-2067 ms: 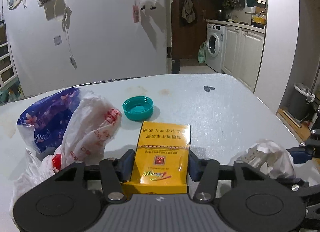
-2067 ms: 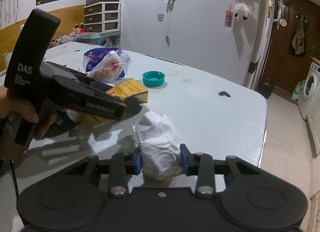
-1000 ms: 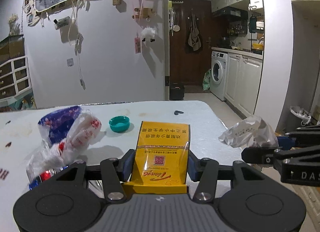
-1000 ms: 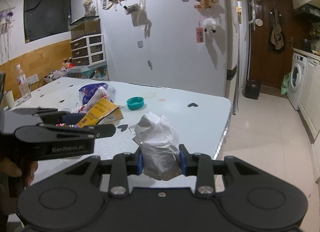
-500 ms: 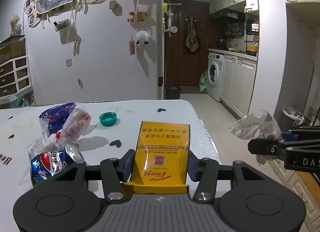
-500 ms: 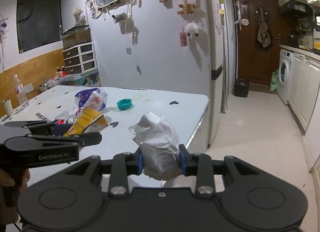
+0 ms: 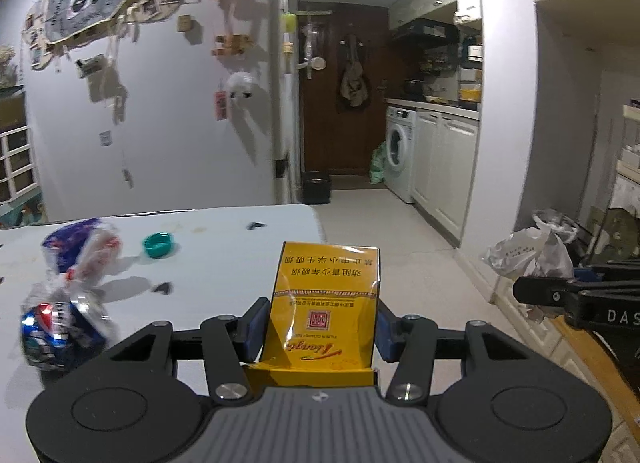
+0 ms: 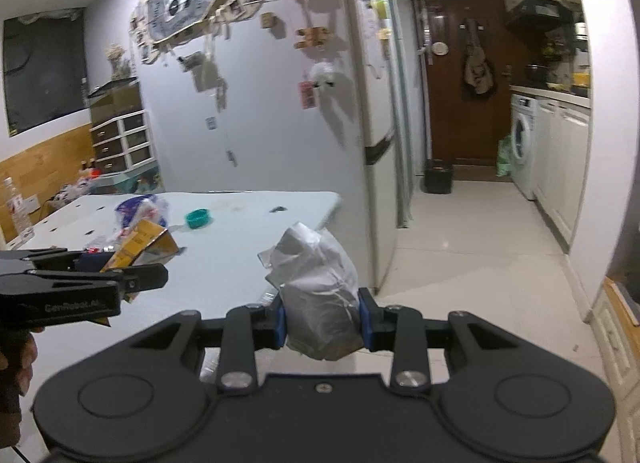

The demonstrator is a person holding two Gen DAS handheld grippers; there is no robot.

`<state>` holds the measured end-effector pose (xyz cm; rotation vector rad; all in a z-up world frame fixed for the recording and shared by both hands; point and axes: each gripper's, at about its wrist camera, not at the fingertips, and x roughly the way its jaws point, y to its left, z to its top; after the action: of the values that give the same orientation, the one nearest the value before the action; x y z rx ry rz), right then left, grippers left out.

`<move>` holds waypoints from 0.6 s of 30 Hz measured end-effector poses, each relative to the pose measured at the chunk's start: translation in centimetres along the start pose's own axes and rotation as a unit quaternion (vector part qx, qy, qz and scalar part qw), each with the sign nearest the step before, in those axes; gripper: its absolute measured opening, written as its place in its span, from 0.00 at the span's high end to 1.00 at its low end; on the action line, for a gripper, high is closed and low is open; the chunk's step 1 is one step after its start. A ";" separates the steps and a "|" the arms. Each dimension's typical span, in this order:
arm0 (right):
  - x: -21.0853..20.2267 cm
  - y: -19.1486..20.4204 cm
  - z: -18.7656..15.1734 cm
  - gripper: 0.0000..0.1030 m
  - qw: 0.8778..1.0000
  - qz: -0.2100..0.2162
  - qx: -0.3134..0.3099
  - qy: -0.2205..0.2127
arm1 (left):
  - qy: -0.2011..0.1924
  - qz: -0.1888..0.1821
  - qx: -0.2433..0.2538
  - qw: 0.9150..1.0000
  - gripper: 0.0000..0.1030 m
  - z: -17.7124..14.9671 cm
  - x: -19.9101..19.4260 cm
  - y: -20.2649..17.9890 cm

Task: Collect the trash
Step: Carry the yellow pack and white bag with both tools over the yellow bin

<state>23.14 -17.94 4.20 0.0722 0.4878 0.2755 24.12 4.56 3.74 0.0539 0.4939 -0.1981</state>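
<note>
Carry step: left gripper (image 7: 318,327) clamped on the yellow carton (image 7: 326,303), right gripper (image 8: 322,321) on the crumpled white wrapper (image 8: 318,295); next, seemingly, find a bin, perhaps the lined one (image 7: 554,223) at three o'clock.

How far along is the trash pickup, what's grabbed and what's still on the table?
Nothing visibly binned yet; no bin use shows. In hand: the left gripper is clamped on the yellow cardboard cigarette pack, the right gripper on the crumpled white plastic wrapper, both lifted off the white table. Left there: the teal plastic cap, the crushed blue soda can and the blue-and-white plastic bags.
</note>
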 end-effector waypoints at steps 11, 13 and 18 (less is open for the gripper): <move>-2.5 -6.8 -3.0 0.66 0.998 -0.055 0.032 0.010 | 0.025 -0.041 0.014 0.999 0.48 -1.6 2.4 -7.6; -2.7 -7.8 -3.7 0.66 0.997 -0.065 0.035 0.015 | 0.031 -0.048 0.011 0.998 0.48 -1.9 3.0 -8.7; -2.3 -10.3 -5.9 0.66 0.995 -0.084 0.052 0.033 | 0.054 -0.059 0.005 0.997 0.48 -2.8 5.2 -11.3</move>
<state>20.91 -28.47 -1.29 0.1233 0.5696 0.0866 25.07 -7.11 -1.24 0.0456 0.6039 -0.3139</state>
